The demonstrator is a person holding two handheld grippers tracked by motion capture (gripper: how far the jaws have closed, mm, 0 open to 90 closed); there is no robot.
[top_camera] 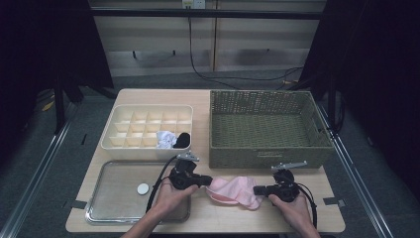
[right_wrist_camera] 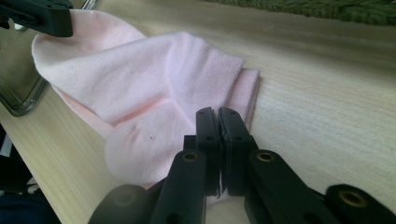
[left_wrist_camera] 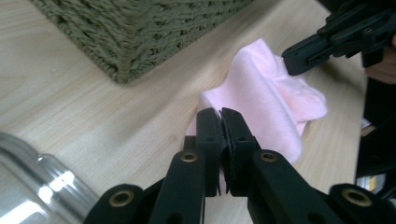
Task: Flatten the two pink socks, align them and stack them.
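A wicker basket (top_camera: 267, 148), divided white organizer (top_camera: 116, 141) and metal tray (top_camera: 114, 198) stand on the table (top_camera: 208, 223).

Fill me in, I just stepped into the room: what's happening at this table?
A person is working a pink sock with two handheld grippers. The left gripper is shut on one end and the right gripper on the other, with the sock lying on the table in front of the wicker basket. Two rolled socks already sit in the divided organizer; a clear tray lies nearby.
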